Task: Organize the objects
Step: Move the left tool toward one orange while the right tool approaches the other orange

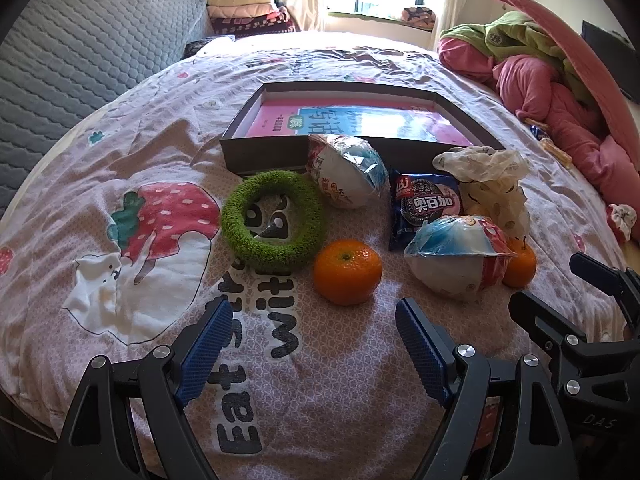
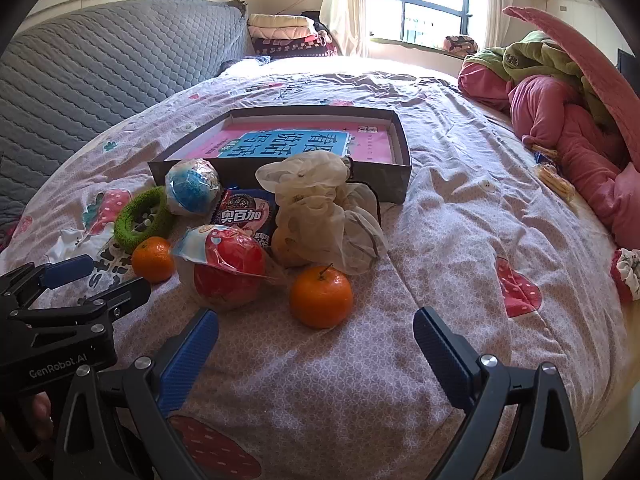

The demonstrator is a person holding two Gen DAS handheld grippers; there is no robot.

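Hovering over a bed (image 1: 120,152) spread with a strawberry-print quilt, I hold both tools angled down at a huddle of small goods that waits just in front of a shallow dark box (image 1: 264,152), presumably the place they are meant to go, since a pink-and-blue book (image 1: 360,120) already lies flat on its floor. My left hand-held gripper (image 1: 314,344) stands with its blue pads spread wide and nothing between them, lined up behind the nearer tangerine (image 1: 347,272), which sits loose on the quilt and looks the easiest first pick. My right hand-held gripper (image 2: 316,340) is likewise wide open and empty, just short of the second tangerine (image 2: 321,297), so each tool seems posed to take the fruit closest to it. Beside the first tangerine lies a fuzzy green ring (image 1: 273,220); behind it a wrapped snack ball (image 1: 348,172) leans against the box wall, and a second wrapped ball (image 1: 456,256) rests in front of a dark cookie packet (image 1: 426,204) and a crumpled pale bag (image 1: 488,184). The soft goods crowd together and touch, so I judge the round fruit on the open edge should go before anything is pulled from the middle. Pink and green bedding (image 1: 540,80) is heaped at the far right, well apart from the work.
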